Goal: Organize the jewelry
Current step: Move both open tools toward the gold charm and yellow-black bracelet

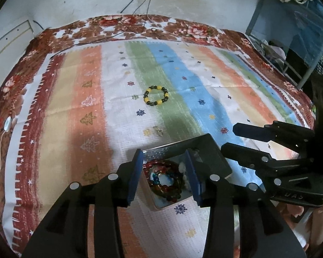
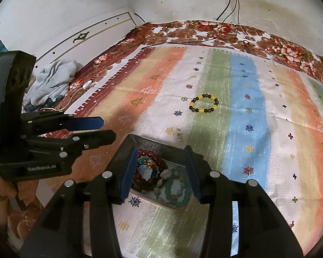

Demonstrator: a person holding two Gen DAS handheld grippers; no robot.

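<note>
On the bed, over the striped cloth [image 1: 92, 107], both claws hang above the open tin [image 1: 213, 154] of bracelets, the left claw [image 1: 164, 176] and the right claw [image 2: 160, 173] each spread, pinching nothing. The yellow-and-black bracelet [image 1: 155, 95] lies flat, well beyond the tin, straight ahead of both. I judge neither hand clearly nearer.

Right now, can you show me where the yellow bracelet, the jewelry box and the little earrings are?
yellow and black bracelet [image 1: 156, 95]: left wrist view, on its beaded ring.
jewelry box [image 1: 213, 150]: left wrist view, on its dark lid.
earrings [image 2: 178, 133]: right wrist view, on the small pair.
</note>
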